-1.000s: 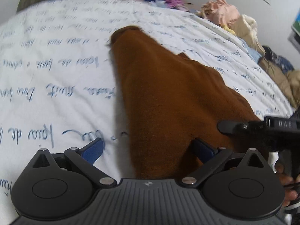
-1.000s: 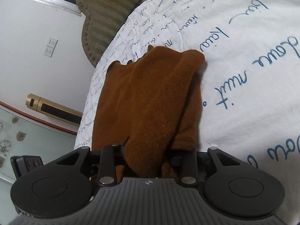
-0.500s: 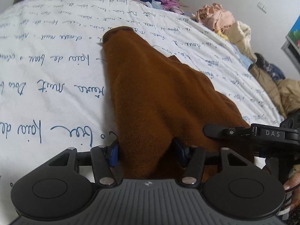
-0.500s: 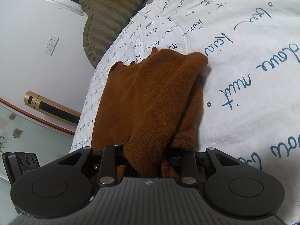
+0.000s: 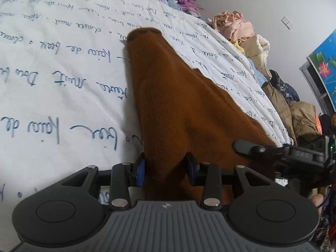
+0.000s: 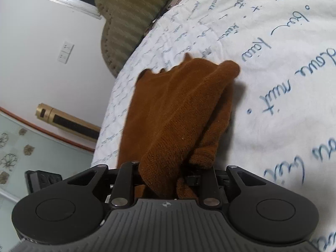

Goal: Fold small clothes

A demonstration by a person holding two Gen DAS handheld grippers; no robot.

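Observation:
A brown knit garment (image 5: 178, 109) lies stretched out on a white bedspread (image 5: 63, 84) printed with blue handwriting. My left gripper (image 5: 164, 168) is at the garment's near edge. Its jaws are closing, and the blue pads (image 5: 139, 172) press a fold of the cloth from both sides. In the right wrist view the same garment (image 6: 178, 109) is bunched and slightly raised. My right gripper (image 6: 168, 176) is closing on a thick wad of it, and the cloth hides the fingertips. One of the right gripper's fingers (image 5: 250, 147) shows at the garment's right corner.
Several loose clothes are piled along the bed's far right edge (image 5: 237, 25). An olive ribbed headboard (image 6: 130, 10) stands at the bed's end. The bed's side edge drops off beside the garment toward a gold cylinder (image 6: 63, 121) and a tiled floor.
The left jaws went from wide open to closed on the garment's near edge as that gripper shifted and tilted. The right gripper tightened a little and stayed in place.

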